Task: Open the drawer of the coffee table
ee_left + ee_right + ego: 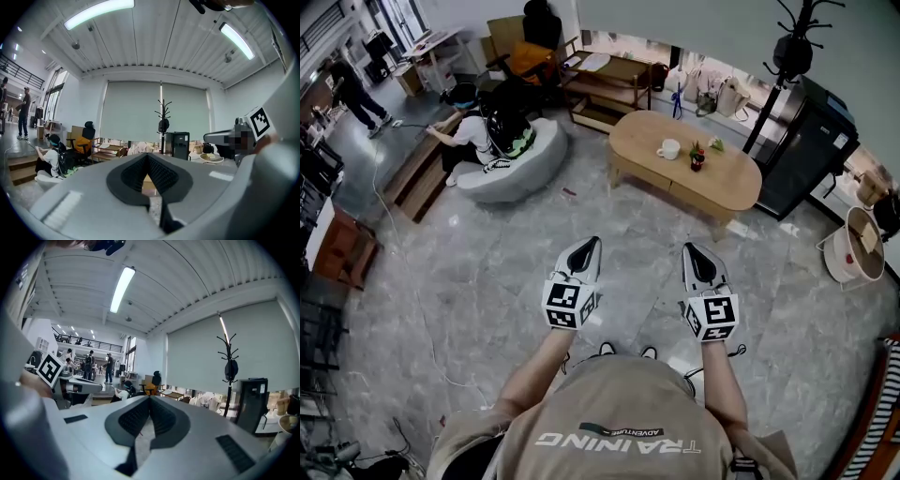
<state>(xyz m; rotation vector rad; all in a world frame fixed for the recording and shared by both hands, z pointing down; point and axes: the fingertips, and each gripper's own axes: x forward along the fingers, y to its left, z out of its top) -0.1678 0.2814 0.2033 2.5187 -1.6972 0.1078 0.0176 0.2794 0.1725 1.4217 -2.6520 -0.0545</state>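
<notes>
The oval wooden coffee table (727, 183) stands on the grey marble floor well ahead of me, with a white mug (668, 148) and small items on top. Its near side shows flat wooden fronts (698, 200); no handle is clear at this distance. My left gripper (592, 243) and right gripper (690, 247) are held side by side over the floor, roughly level, far short of the table. Both are shut with nothing between the jaws. In the left gripper view the left gripper's (148, 155) tips meet, and in the right gripper view the right gripper's (150, 397) tips meet too.
A person sits on the floor against a grey beanbag seat (534, 159) at the left. A coat stand (792, 52) and black cabinet (811, 155) stand behind the table. A white round basket (851, 246) is at the right, a low wooden shelf (605, 89) at the back.
</notes>
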